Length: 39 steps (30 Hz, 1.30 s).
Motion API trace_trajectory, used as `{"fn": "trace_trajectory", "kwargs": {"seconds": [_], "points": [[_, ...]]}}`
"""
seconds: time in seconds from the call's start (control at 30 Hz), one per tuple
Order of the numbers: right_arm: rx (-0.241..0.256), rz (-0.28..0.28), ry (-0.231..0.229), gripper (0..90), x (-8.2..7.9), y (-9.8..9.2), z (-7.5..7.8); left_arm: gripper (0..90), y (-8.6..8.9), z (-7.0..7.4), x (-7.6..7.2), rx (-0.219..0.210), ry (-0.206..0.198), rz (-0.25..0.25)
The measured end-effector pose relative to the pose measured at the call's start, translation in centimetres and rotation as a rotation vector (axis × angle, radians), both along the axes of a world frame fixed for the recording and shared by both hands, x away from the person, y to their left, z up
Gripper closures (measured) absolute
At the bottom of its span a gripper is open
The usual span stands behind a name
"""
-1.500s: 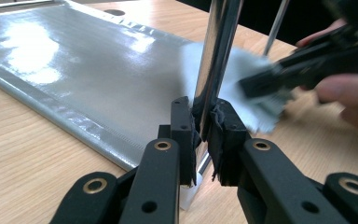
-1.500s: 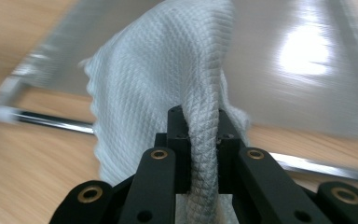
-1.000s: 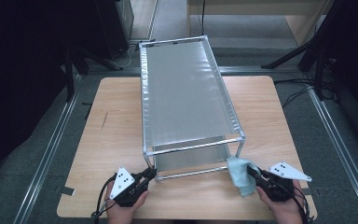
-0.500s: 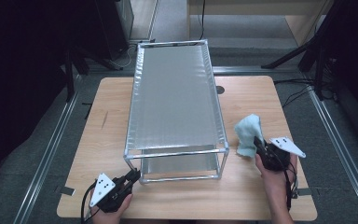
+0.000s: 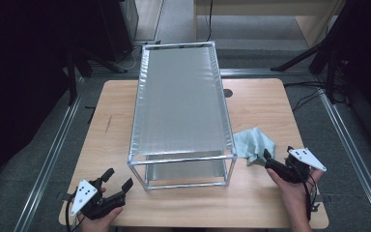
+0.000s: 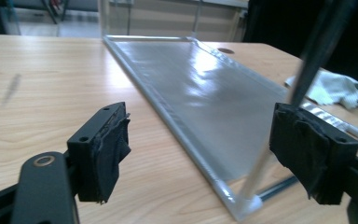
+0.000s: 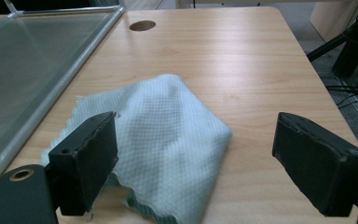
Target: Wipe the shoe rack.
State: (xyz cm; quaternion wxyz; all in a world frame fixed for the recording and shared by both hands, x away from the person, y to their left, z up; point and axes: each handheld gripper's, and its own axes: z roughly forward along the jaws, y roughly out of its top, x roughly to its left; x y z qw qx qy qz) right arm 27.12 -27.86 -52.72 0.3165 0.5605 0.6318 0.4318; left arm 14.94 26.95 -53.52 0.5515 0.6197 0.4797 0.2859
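Wooden table point(image 5: 265, 104): metal-framed rack point(image 5: 181, 96), seemingly empty; cloth point(image 5: 253, 143) beside it.

Pale green waffle-textured cloth point(image 7: 168, 135), silvery rack point(image 5: 181, 101), light wood-grain table point(image 5: 261, 101).

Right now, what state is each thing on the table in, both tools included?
Cloth: crumpled, lying loose on the table beside the rack, not gripped.
Metal rack: upright on the table, top shelf bare.
Left tool: open, holding nothing.
Right tool: open, jaws either side of the cloth.
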Motion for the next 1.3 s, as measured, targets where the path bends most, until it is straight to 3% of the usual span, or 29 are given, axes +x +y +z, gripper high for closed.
{"fn": "trace_trajectory", "kwargs": {"seconds": [0.17, 0.3, 0.37, 0.53, 0.7, 0.77, 1.03, 1.3], "points": [[-0.02, -0.001, 0.003, 13.5, -1.0, -1.1, -0.4, 17.7, 1.3, 0.2, -0.1, 0.032, -0.011, 0.043], [-0.016, -0.009, 0.001, 6.9, -1.7, -2.2, -0.7, 17.1, 2.2, 0.1, 0.0, 0.018, -0.003, 0.079], [0.001, -0.004, 0.006, 4.0, -2.1, -2.8, -0.9, 17.0, 2.9, -0.1, 0.1, 0.019, 0.009, 0.123], [0.049, 0.002, 0.011, 0.9, -3.2, -4.5, -1.4, 16.4, 4.3, -0.3, 0.4, 0.001, 0.023, 0.159], [0.051, 0.004, 0.004, 0.0, -4.0, -5.2, -1.6, 16.2, 5.4, -0.4, 0.5, -0.002, 0.034, 0.194], [0.018, 0.019, -0.012, 0.0, -4.6, -5.3, -1.5, 16.0, 5.8, -0.6, 0.5, 0.013, 0.039, 0.213], [0.006, 0.014, -0.027, 0.0, -5.0, -5.2, -1.7, 15.8, 6.0, -2.0, 1.4, 0.01, 0.1, 0.24], [0.001, 0.015, -0.024, 0.0, -4.9, -5.0, -1.8, 15.4, 5.9, -2.1, 1.6, 0.012, 0.111, 0.242]]}}
